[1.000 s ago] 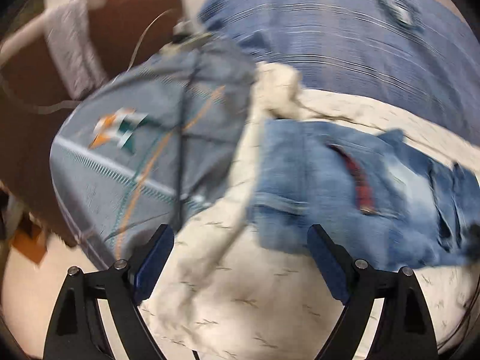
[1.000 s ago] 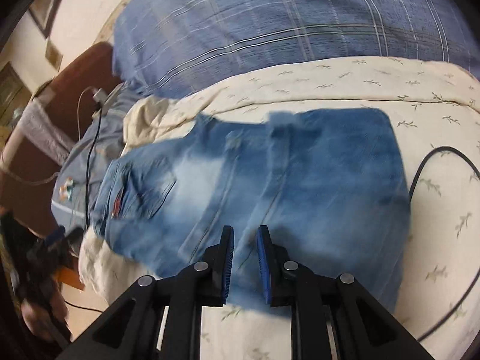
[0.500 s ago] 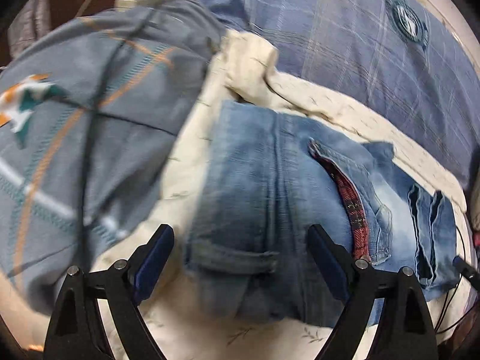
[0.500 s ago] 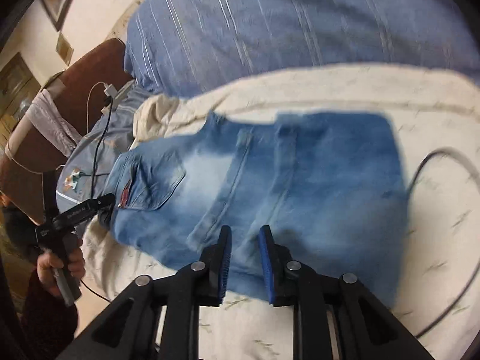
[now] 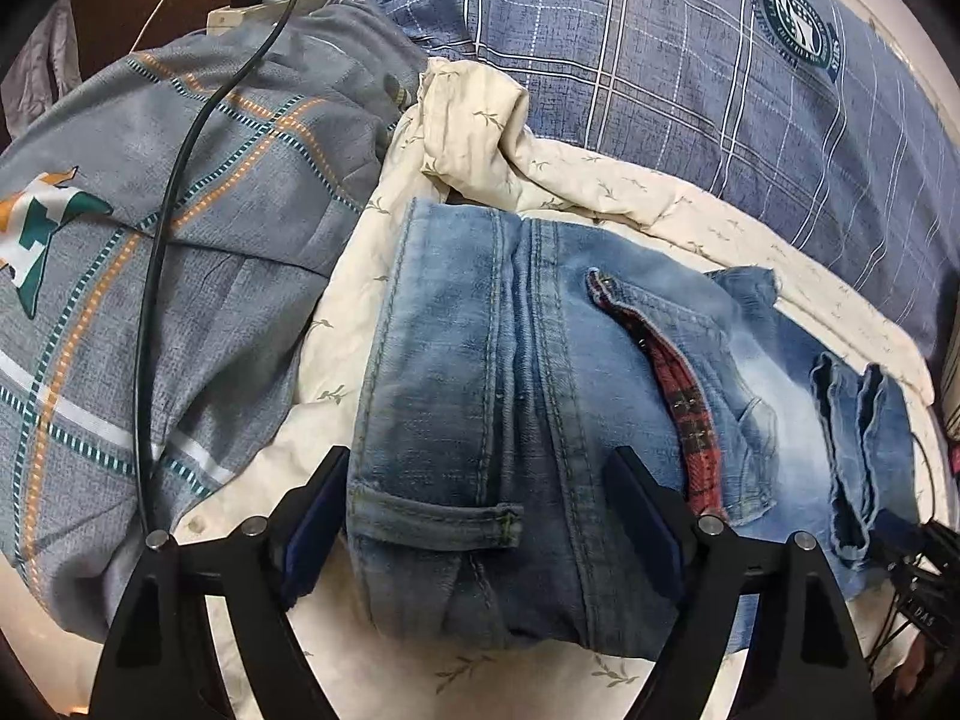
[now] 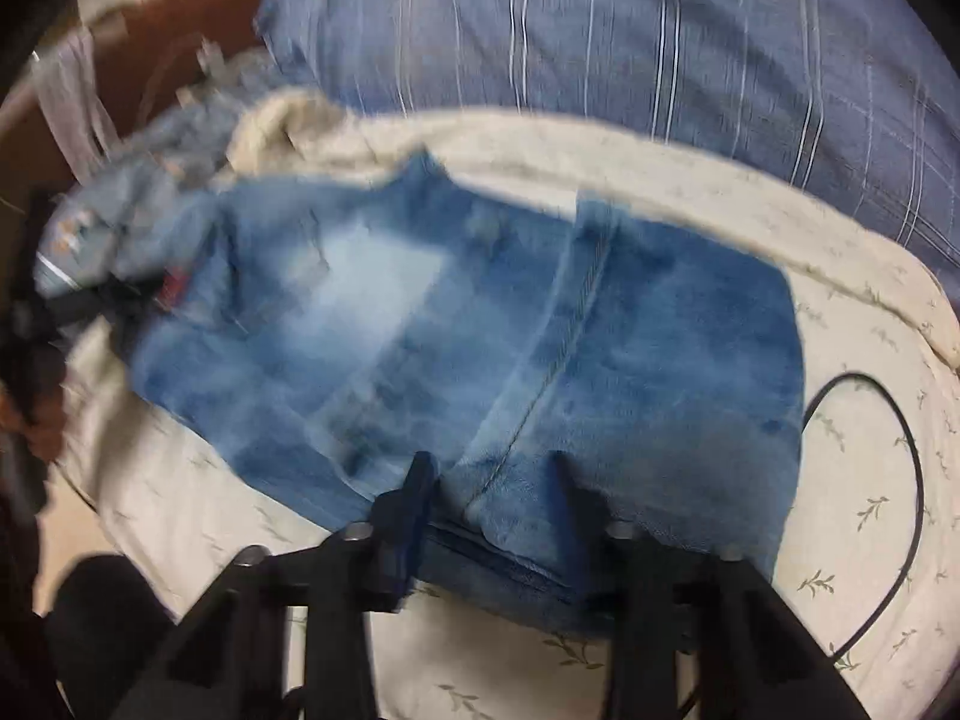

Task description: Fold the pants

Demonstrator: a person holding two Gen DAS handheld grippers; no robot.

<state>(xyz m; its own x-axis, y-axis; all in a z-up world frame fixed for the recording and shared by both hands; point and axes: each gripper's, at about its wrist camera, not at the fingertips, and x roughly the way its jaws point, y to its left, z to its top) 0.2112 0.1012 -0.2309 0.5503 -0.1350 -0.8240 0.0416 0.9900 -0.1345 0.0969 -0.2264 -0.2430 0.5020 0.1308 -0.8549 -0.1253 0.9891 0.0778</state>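
Observation:
Blue denim pants (image 5: 540, 360) lie folded on a cream leaf-print sheet (image 5: 336, 372). In the left wrist view the waistband end with a belt loop and a red plaid pocket lining sits between the fingers of my left gripper (image 5: 480, 516), which is open wide and straddles the waistband. In the blurred right wrist view the pants (image 6: 480, 330) spread across the sheet (image 6: 852, 510). My right gripper (image 6: 492, 498) is open, its fingers on either side of a fold at the near edge of the pants.
A grey patterned pillow (image 5: 150, 252) with a black cable (image 5: 174, 228) across it lies to the left. A blue plaid duvet (image 5: 690, 60) lies behind the pants. Another black cable (image 6: 900, 480) loops on the sheet at the right. A hand holding the other gripper (image 6: 30, 360) is at the left edge.
My left gripper has moved in over the waistband, which now sits between its open fingers. My right gripper has opened from nearly shut and moved closer to the near edge of the pants.

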